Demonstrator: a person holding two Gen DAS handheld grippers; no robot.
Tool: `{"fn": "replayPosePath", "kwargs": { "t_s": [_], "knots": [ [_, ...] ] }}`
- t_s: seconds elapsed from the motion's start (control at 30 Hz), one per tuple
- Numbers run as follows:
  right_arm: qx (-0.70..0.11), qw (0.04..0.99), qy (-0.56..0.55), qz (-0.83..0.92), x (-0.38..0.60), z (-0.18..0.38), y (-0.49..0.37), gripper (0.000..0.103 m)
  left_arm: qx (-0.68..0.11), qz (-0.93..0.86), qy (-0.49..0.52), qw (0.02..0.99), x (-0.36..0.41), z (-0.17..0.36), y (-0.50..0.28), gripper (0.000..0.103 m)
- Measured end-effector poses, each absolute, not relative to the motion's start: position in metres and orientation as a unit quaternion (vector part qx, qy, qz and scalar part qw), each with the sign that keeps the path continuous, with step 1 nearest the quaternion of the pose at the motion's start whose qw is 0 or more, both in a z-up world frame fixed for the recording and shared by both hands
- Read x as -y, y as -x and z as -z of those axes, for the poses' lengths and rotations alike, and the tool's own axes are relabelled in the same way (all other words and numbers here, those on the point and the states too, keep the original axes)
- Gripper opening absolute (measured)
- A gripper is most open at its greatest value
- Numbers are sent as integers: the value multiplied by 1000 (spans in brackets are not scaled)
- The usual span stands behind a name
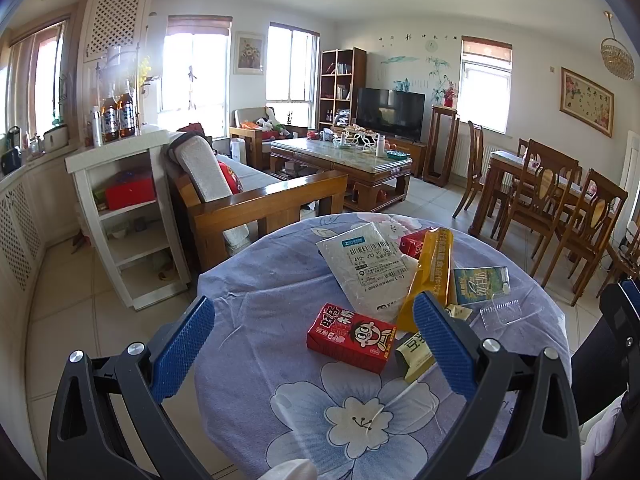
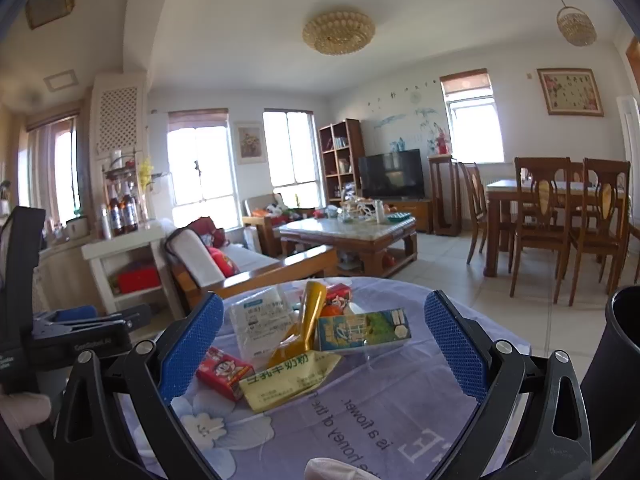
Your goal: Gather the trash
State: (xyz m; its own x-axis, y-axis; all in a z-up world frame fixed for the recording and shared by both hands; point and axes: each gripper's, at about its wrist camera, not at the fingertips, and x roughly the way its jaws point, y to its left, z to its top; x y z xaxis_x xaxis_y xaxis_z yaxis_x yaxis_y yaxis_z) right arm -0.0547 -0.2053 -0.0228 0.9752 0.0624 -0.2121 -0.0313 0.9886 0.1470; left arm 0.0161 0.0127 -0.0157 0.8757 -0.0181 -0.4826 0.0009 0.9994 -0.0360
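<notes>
A round table with a purple flowered cloth [image 1: 280, 408] [image 2: 400, 408] holds trash. A red drink carton [image 1: 350, 337] [image 2: 224, 372] lies nearest my left gripper [image 1: 316, 344], which is open above it and empty. Behind it lie a white mailer bag [image 1: 370, 268] [image 2: 260, 320], a long yellow wrapper [image 1: 428, 276] [image 2: 308, 326], a green-blue milk carton [image 1: 480, 285] [image 2: 364, 330], a second red carton [image 1: 414, 242] [image 2: 338, 296], a clear plastic piece [image 1: 504, 312] and a yellow-green sachet [image 1: 416, 354] [image 2: 288, 382]. My right gripper [image 2: 324, 352] is open and empty, just short of the pile.
A dark bin [image 2: 618, 380] stands at the right of the table; it also shows in the left wrist view [image 1: 608, 344]. A wooden sofa [image 1: 260, 200], a white shelf unit [image 1: 128, 216], a coffee table [image 1: 344, 160] and dining chairs [image 1: 560, 208] stand beyond.
</notes>
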Motion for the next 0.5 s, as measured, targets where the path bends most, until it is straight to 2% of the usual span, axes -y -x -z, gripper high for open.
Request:
{"fn": "replayPosePath", "kwargs": {
  "t_s": [0.4,0.5],
  "knots": [
    [-110,991,-70,-24,206,24,54,99,-250,8,17,968,-13,17,-17,98],
    [-111,991,-67,-22,208,27,54,99,-258,44,47,964,-28,23,-26,98]
  ]
}}
